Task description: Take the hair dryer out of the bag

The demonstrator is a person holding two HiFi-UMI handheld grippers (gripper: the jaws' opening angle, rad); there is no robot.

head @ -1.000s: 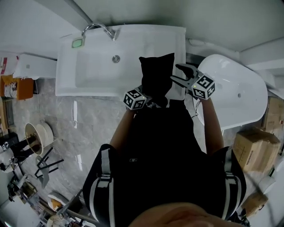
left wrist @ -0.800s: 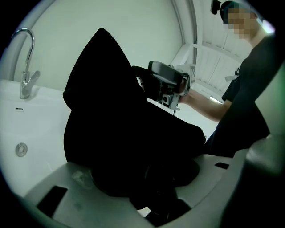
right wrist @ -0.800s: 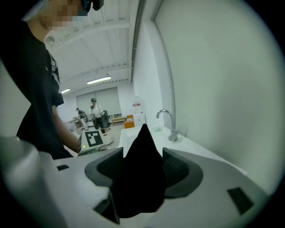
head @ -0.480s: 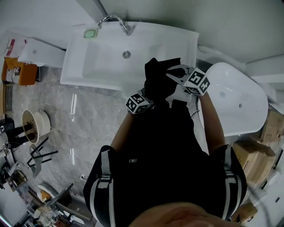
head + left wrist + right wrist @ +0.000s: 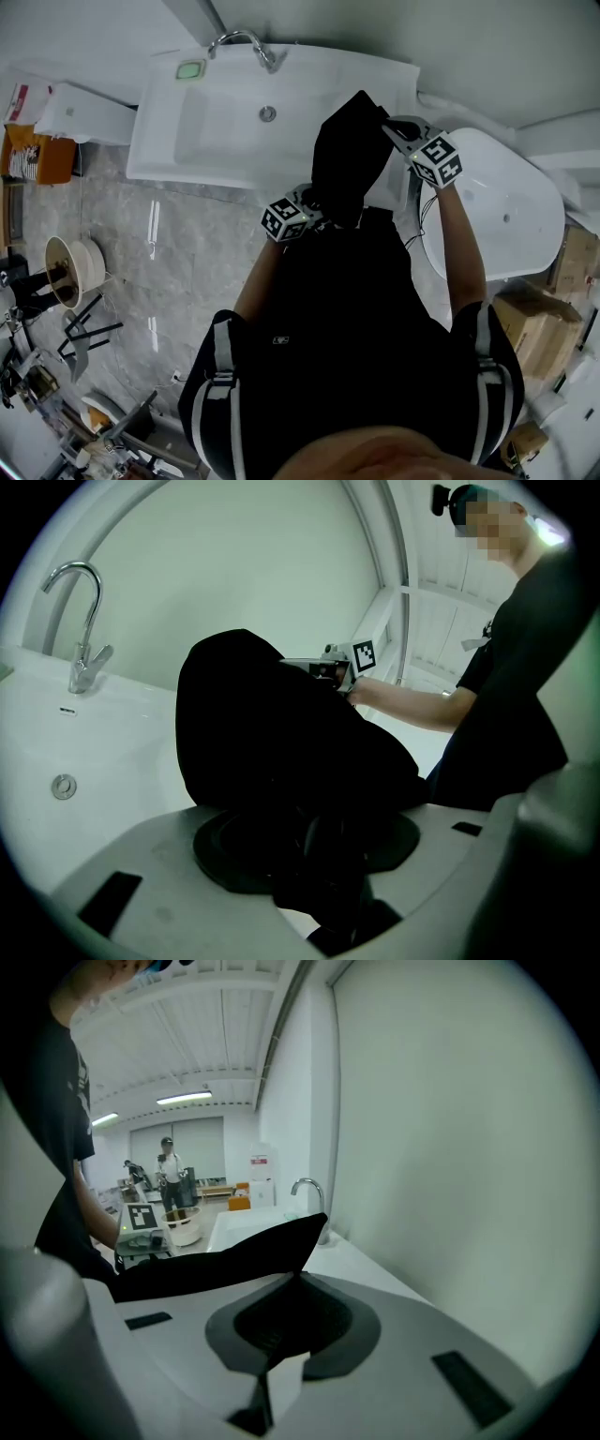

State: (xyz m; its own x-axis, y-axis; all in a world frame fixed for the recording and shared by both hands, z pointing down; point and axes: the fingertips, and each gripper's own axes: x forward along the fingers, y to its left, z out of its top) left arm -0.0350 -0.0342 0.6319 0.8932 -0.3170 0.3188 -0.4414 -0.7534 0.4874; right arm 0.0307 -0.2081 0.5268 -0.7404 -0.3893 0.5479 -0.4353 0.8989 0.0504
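Observation:
A black fabric bag (image 5: 347,150) hangs over the right end of the white sink counter (image 5: 394,84), held up between both grippers. My left gripper (image 5: 317,199) is shut on the bag's lower near side, and dark cloth (image 5: 272,742) fills the space at its jaws (image 5: 323,855). My right gripper (image 5: 389,125) is shut on the bag's upper edge, which shows as a flat black flap (image 5: 216,1260) running out from its jaws (image 5: 286,1288). The hair dryer is not visible; the bag hides whatever is inside.
The sink basin (image 5: 225,131) with a chrome faucet (image 5: 246,42) lies to the left of the bag. A white bathtub (image 5: 506,206) stands at the right, with cardboard boxes (image 5: 572,258) beyond it. The floor at the left is grey tile (image 5: 187,244).
The right gripper, open beside the bag a second ago, has moved over it, shut on its upper edge and pulled that edge up and to the right. The left gripper kept its hold.

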